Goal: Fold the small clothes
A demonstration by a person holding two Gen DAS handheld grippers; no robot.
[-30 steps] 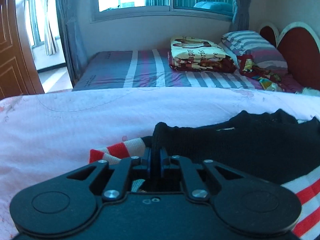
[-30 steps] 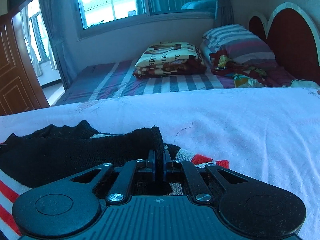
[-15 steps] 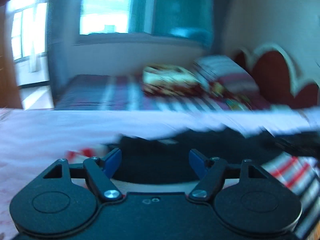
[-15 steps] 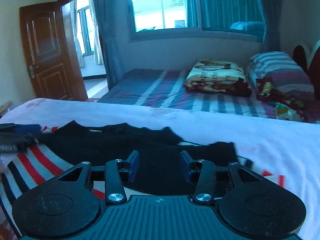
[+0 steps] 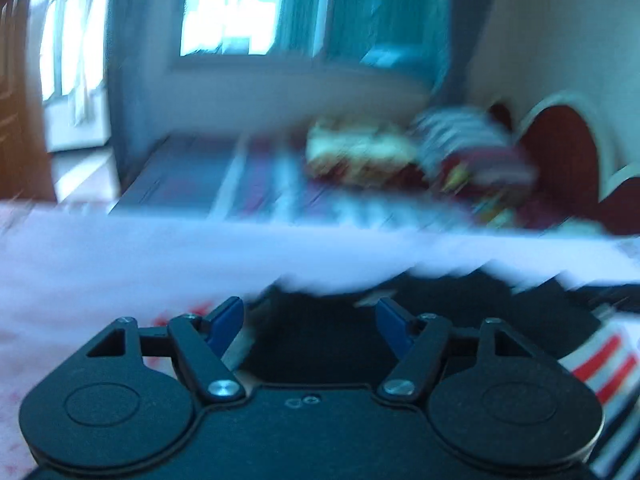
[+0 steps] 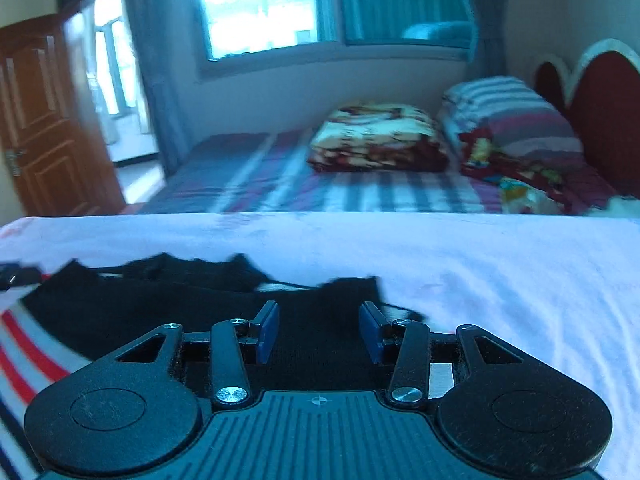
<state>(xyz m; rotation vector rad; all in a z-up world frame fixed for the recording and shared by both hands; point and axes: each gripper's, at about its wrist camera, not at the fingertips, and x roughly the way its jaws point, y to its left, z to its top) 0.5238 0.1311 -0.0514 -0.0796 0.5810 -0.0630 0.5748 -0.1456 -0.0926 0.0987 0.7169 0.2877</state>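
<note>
Badly blurred left view, black garment [image 6: 168,304], both tongs [image 6: 318,330] spread

Left gripper [image 5: 310,326] level, its blue-padded fingers [image 5: 224,324] spread wide — nothing between them. Right gripper [image 6: 318,330] likewise parted, pointing toward twelve o'clock.

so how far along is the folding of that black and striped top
Done: the black sweater lies folded over on the pink sheet. In hand: nothing; the left gripper and right gripper are open. Left: likely another fold, since the striped hem spreads wide.
</note>
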